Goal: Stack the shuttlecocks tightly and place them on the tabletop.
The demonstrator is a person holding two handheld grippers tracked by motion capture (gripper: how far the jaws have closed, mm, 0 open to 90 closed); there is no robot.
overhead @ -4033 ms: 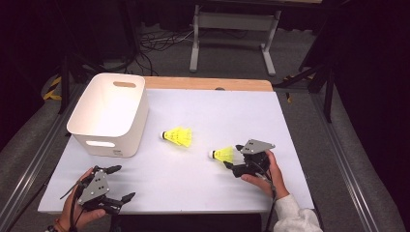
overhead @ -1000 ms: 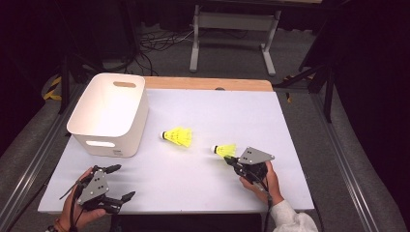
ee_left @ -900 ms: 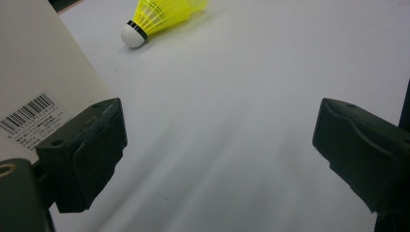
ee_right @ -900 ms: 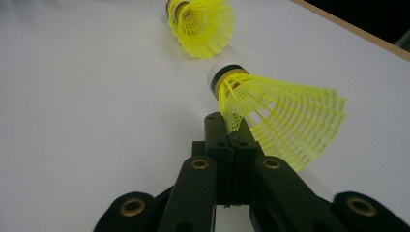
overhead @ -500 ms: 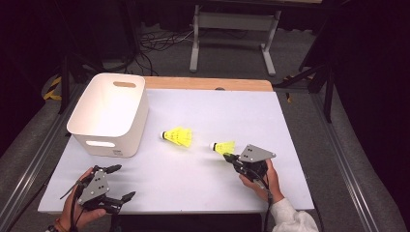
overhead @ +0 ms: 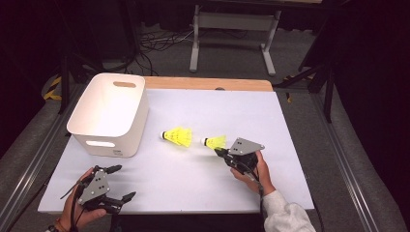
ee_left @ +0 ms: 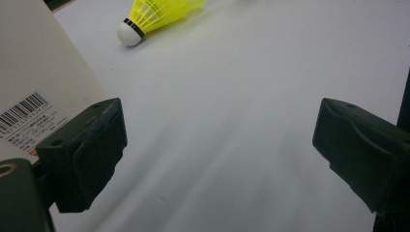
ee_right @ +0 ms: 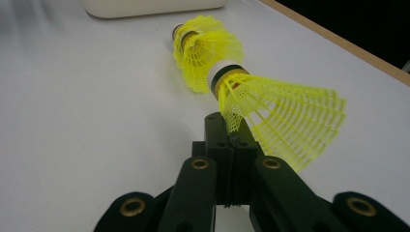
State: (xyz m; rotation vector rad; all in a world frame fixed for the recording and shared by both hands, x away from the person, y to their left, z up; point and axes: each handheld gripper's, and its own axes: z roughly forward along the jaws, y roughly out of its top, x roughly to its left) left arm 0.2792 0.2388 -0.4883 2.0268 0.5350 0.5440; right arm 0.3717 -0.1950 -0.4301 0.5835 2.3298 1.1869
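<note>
White bin (overhead: 109,113) sits at the left of the surface (overhead: 203,179), nothing in it that I can see. My left tongs (overhead: 115,182) rest wide open, empty. Right tongs (overhead: 218,150) are pinched shut on the skirt edge of a yellow shuttlecock (overhead: 214,141), just beside the second shuttlecock (overhead: 178,136). Feather-light, flimsy mesh, so I'd say grab near the cork.

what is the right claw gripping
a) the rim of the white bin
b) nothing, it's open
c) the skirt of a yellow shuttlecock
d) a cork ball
c: in the right gripper view the right claw is shut on the mesh skirt edge of a yellow shuttlecock.
</note>
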